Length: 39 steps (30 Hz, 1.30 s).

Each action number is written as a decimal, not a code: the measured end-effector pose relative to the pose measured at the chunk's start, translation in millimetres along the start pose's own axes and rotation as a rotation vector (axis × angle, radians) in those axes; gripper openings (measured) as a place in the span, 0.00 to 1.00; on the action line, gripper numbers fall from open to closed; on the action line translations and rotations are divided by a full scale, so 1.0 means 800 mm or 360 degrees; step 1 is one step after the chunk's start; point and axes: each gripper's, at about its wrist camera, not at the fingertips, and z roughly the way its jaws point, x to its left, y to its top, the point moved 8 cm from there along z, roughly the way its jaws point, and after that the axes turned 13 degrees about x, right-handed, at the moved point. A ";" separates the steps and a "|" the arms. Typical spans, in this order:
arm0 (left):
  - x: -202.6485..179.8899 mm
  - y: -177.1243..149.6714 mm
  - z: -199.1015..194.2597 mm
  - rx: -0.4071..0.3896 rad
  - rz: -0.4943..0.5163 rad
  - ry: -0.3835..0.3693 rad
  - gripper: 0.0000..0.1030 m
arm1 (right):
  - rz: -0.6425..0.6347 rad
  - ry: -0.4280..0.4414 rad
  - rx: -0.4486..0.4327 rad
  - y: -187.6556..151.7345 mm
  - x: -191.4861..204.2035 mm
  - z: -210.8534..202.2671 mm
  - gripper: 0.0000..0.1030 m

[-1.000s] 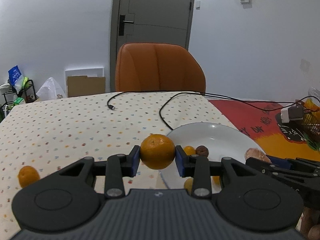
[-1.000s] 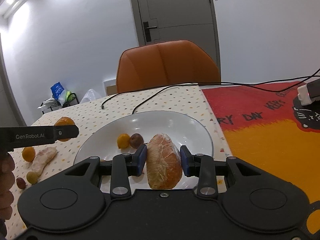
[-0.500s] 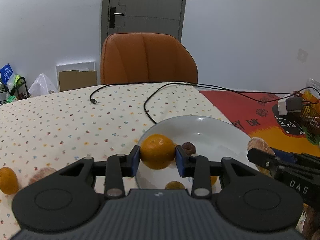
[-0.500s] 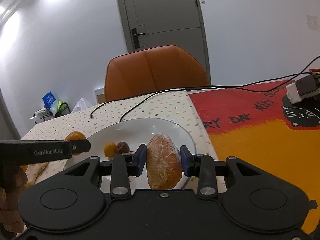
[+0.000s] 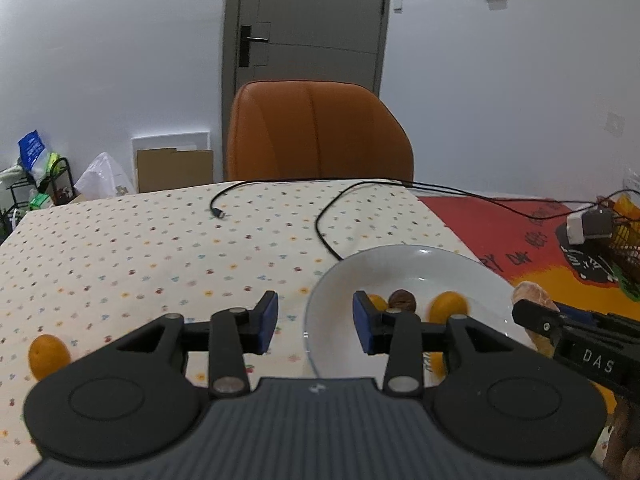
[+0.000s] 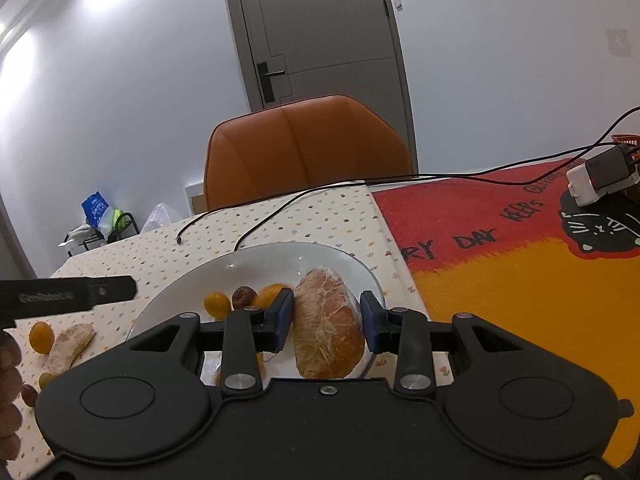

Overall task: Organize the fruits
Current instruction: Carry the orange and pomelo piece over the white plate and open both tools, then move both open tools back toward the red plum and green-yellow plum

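White plate (image 6: 280, 258) holding 2 small oranges (image 6: 217, 305) + brown fruit (image 6: 243, 297). L gripper (image 5: 315, 322) spread wide, empty, at plate's left rim. R gripper (image 6: 326, 321) clamped on peeled pomelo wedge (image 6: 328, 322) over plate.

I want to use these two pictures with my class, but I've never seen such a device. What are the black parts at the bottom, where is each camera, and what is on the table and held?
No robot: a person holds a two-finger gripper in each hand, each with a camera looking along its fingers. In the left view, the left gripper is open and empty over the plate's edge. In the right view, the right gripper is around a peeled citrus piece. The plate holds small oranges and a dark fruit. More fruit lies on the dotted tablecloth.
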 end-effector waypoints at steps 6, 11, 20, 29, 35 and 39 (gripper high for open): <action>0.029 0.000 -0.016 -0.0033 -0.0085 0.0037 0.43 | -0.0026 -0.0020 -0.0002 0.007 0.004 0.004 0.33; 0.059 -0.007 -0.023 -0.0034 -0.0173 0.0084 0.48 | -0.0053 -0.0031 -0.0006 0.013 0.010 0.006 0.34; 0.099 -0.022 -0.034 -0.0031 -0.0264 0.0178 0.65 | -0.0013 -0.0031 -0.0027 0.011 0.017 -0.006 0.41; 0.132 -0.037 -0.052 -0.0070 -0.0337 0.0256 0.77 | -0.0053 0.0002 -0.0040 0.004 0.040 -0.021 0.56; 0.152 -0.047 -0.067 -0.0090 -0.0376 0.0317 0.81 | -0.0057 0.0047 -0.0016 -0.004 0.054 -0.024 0.59; 0.162 -0.055 -0.080 -0.0113 -0.0396 0.0340 0.82 | -0.0056 0.0072 -0.0017 -0.008 0.061 -0.029 0.66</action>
